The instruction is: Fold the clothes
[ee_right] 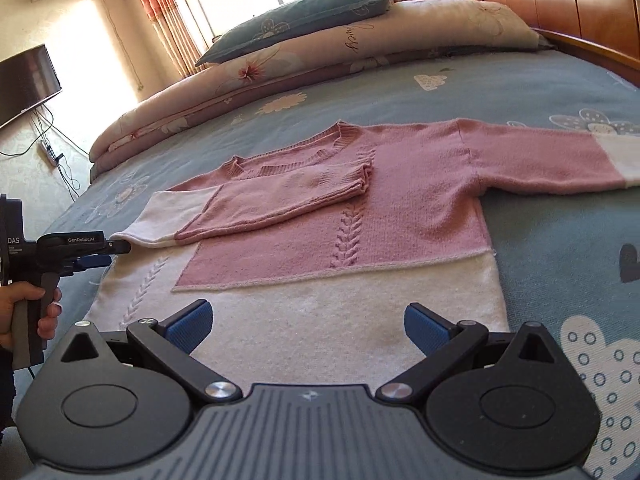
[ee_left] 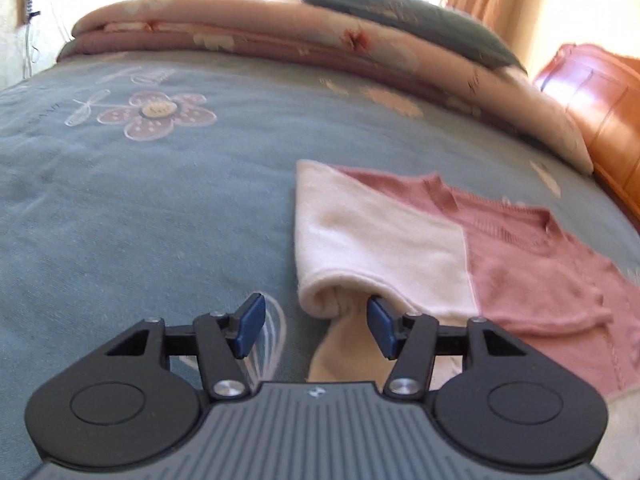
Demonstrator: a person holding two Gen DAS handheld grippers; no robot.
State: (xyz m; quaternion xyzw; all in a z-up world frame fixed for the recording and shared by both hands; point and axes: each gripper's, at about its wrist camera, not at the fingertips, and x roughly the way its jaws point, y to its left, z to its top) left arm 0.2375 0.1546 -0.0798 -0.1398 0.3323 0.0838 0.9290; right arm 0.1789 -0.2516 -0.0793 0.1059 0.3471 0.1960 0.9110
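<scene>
A pink and white knit sweater (ee_right: 400, 208) lies flat, front up, on the blue bedspread (ee_right: 560, 260). Its left sleeve (ee_right: 280, 196) is folded across the chest, and the white fold of that sleeve (ee_left: 360, 240) ends at the sweater's left edge. The other sleeve (ee_right: 540, 160) stretches out to the right. My left gripper (ee_left: 316, 308) is open at this white fold, its right pad (ee_left: 380, 324) close to the rolled edge and nothing pinched. In the right wrist view, a hand holds the left gripper (ee_right: 116, 253) at that edge. My right gripper (ee_right: 308, 316) hangs wide open over the white hem.
A folded floral quilt (ee_right: 280, 80) with a teal pillow (ee_right: 296, 24) on top lies along the bed's far side. A wooden headboard (ee_right: 560, 0) rises at the right. A TV (ee_right: 28, 80) and a power strip (ee_right: 50, 152) with cables are beyond the bed's left side.
</scene>
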